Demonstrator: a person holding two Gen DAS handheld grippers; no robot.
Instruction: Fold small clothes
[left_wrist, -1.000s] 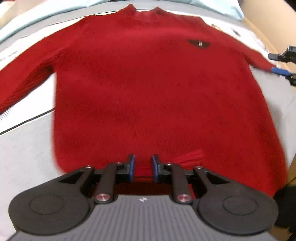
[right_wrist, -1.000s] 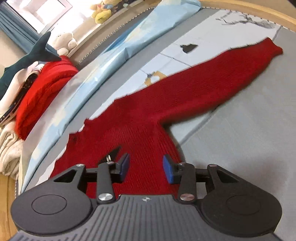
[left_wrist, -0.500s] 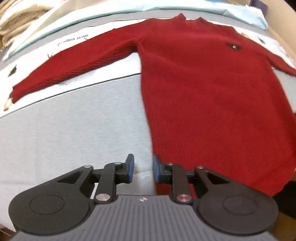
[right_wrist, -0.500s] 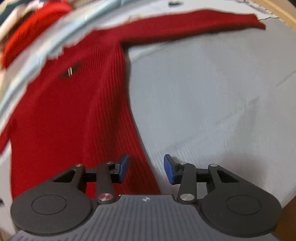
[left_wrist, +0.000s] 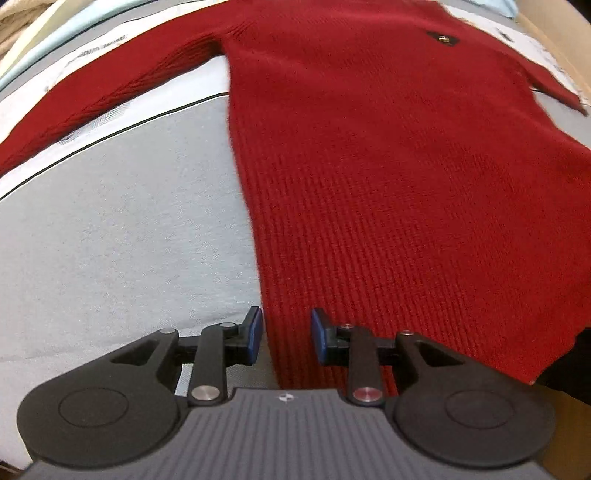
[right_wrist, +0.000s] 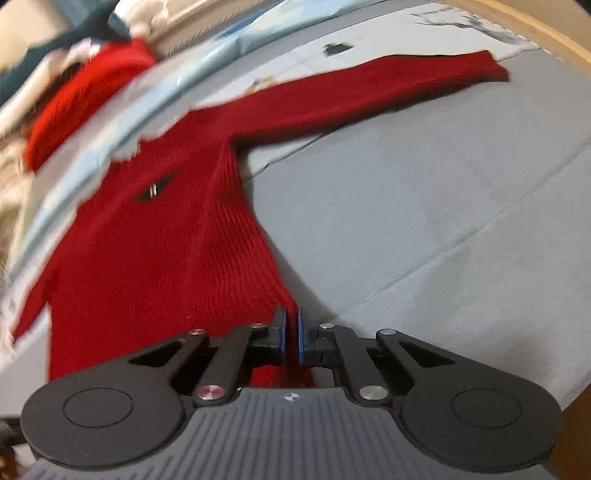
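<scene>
No text can be read; the sweater's (left_wrist: 406, 155) badge (left_wrist: 442, 37) is too small.

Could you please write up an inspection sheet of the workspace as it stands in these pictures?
Surface: grey bedcover with a printed white and pale blue sheet at the far end.
Job's things: red knitted sweater lying flat, front up, both sleeves spread out; small dark badge on the chest.
Clutter: pile of clothes beyond the sweater, blurred, one piece bright red.
Grippers: left tool open, straddling the sweater's bottom corner; right tool shut on the sweater's opposite bottom corner.
Cables: nothing seen.
Surroundings: wooden bed frame along the edge.
</scene>
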